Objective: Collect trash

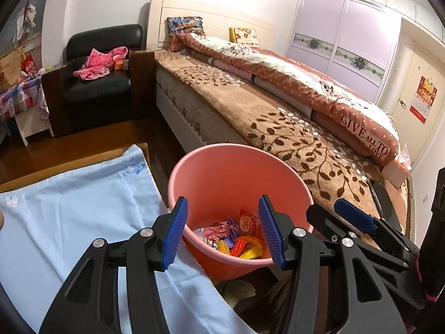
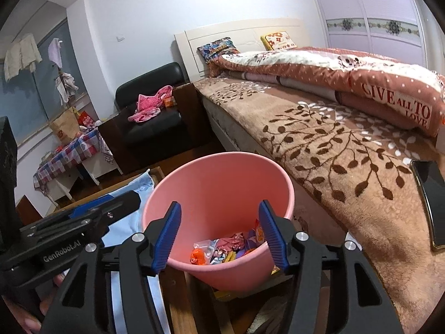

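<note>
Above pink plastic bucket: left gripper jaws spread wide, nothing between blue ribbed pads. Right gripper likewise agape, empty, over same bucket. Crumpled colourful wrappers lie at bucket bottom. Pale blue cloth just left of bucket; brown leaf-patterned bed cover right; black phone on cover.

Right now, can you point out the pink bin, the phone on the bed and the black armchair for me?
pink bin [image 2: 222, 183]: right wrist view, on its bare inner wall.
phone [image 2: 431, 194]: right wrist view, on its dark screen.
black armchair [image 1: 105, 37]: left wrist view, on its backrest.
</note>
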